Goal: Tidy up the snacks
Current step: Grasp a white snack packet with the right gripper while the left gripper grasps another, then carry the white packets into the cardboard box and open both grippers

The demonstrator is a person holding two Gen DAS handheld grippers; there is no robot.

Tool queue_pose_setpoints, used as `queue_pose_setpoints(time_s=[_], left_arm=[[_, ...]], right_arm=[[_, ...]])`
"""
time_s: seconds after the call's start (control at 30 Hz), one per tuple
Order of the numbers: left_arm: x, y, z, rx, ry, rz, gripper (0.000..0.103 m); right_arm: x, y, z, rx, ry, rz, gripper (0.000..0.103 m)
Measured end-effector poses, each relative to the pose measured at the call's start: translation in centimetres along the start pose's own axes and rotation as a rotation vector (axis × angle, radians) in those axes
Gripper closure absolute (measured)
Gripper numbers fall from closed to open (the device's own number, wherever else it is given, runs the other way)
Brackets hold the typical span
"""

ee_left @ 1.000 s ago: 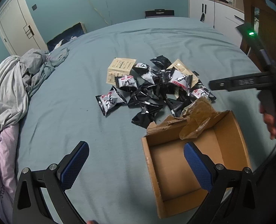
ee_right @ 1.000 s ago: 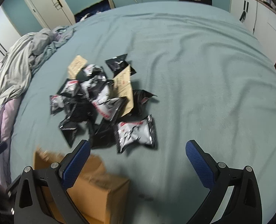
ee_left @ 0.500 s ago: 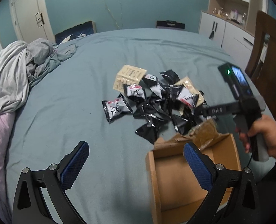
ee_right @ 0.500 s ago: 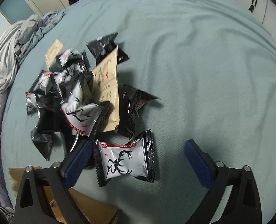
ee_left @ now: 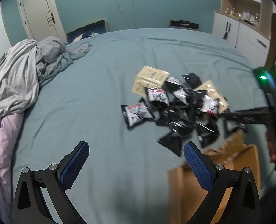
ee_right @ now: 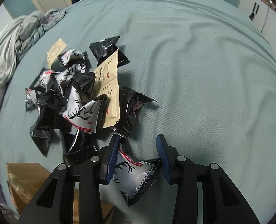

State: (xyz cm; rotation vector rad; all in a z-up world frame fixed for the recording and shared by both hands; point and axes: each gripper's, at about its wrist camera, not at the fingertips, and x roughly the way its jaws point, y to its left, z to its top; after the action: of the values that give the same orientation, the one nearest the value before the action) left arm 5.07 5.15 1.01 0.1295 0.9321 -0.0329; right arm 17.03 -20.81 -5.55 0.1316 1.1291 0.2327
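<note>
Snack packet (ee_right: 133, 175), silver-white with a black antler print, lying on the bed between the pads of the right claw (ee_right: 138, 156). Jaws just been closing around it: left pad against the packet's left edge, right pad apparently short of its crimped right end, so bracketed rather than firmly gripped, as far as can be told. Just beyond, toward the far left, the heap of black and silver packets (ee_right: 70, 100) with a tan paper pouch (ee_right: 108, 93) on the teal bed sheet (ee_right: 203, 74). Near left, a corner of the cardboard box (ee_right: 26, 183). Left claw (ee_left: 136, 166) spread wide, holding nothing, hovering over bare sheet left of the box (ee_left: 236, 168). Crumpled bedding (ee_left: 20, 74) at the far left. No packets visible in the part of the box that shows; sorting judged barely begun, with nearly the whole heap left to move.
</note>
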Motion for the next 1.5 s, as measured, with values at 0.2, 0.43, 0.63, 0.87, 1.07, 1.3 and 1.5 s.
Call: queue_pose_setpoints(time_s=[0.2,0.43,0.63,0.87,1.07,1.3,1.5], left_arm=[[3.8,1.6,2.0,-0.045,0.047,-0.019,0.0],[9.3,1.6,4.2,-0.038,0.108,-0.06,0.0],[13.7,1.9,5.1,-0.063,0.18,-0.105,0.0],[16.9,2.7,5.1,-0.164,0.233,-0.122,0.05],[16.1,3.1,5.1,-0.185,0.224,-0.119,0.066],[11.0,3.4,5.0,-0.202,0.167,-0.141,0.067],[2.7,2.2,4.0,-0.123,0.06,-0.17,0.067]], right_arm=[[-3.1,-1.3,-1.4,0.057,-0.064,0.021,0.062],[-4.6,-1.4,-2.4,0.104,-0.054,0.042,0.061],[-2.3,-1.4,-2.4,0.144,0.056,0.09,0.053],[0.1,0.3,-1.4,0.076,0.114,0.091,0.053],[0.1,-0.6,-1.4,0.124,0.106,0.152,0.053],[-1.5,-2.0,-2.6,0.18,0.061,0.163,0.053],[-0.4,-1.3,-3.4,0.15,0.1,0.169,0.053]])
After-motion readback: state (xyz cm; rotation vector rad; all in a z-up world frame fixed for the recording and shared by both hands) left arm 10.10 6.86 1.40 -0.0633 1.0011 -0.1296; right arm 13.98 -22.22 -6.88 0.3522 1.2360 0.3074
